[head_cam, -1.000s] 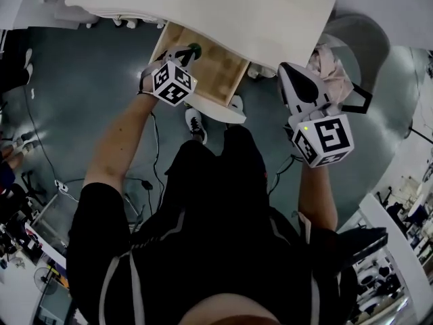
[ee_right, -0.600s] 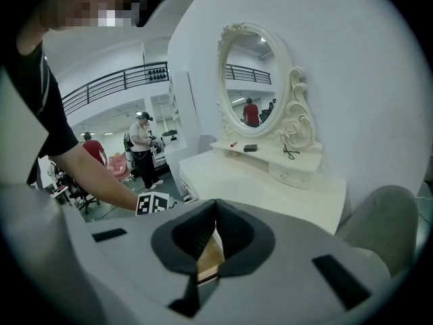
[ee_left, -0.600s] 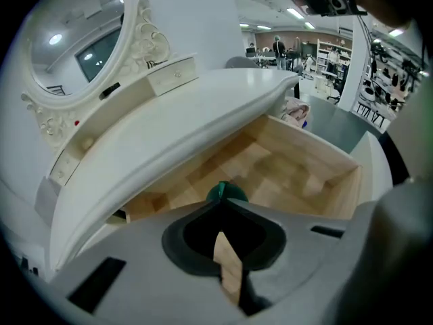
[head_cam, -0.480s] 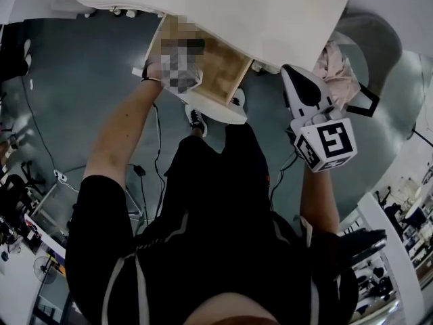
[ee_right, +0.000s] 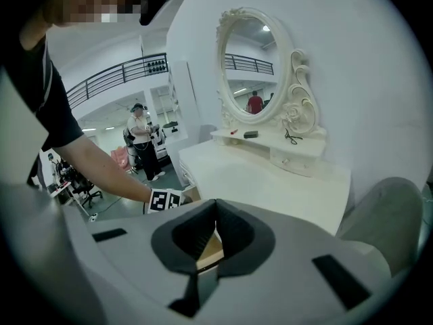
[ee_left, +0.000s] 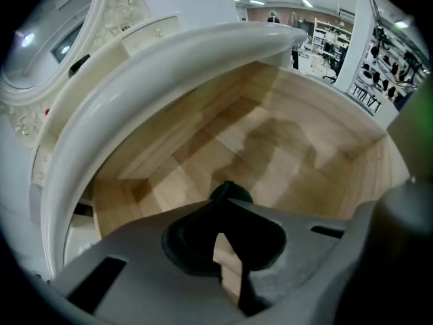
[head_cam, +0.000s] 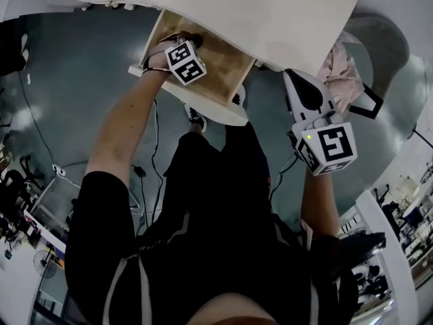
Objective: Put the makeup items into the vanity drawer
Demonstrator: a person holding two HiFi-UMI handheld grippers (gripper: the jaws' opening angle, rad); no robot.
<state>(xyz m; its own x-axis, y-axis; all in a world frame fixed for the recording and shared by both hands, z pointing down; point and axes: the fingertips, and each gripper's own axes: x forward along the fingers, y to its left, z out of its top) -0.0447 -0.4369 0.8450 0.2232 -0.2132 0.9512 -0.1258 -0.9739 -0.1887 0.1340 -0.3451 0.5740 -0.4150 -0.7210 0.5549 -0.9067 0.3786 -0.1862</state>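
White vanity [head_cam: 270,12] on grey floor [head_cam: 81,80] — its wooden drawer [head_cam: 226,63] open

Oval mirror [ee_right: 252,66]; grey chair [head_cam: 379,36] (pink cloth [head_cam: 342,68] draped).

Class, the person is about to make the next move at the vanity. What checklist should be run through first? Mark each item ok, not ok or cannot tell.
1. Light wooden drawer of the white vanity pulled open: ok.
2. Left claw inside the drawer, above its floor: ok.
3. Left claw shut on the small dark round item at its tips: ok.
4. Landing spot ahead of the left claw shows only bare wood: ok.
5. Right claw shut, holding nothing, held off to the side of the drawer: ok.
6. Whether further makeup items wait on the vanity top: cannot tell, as the things under the oval mirror are too small.
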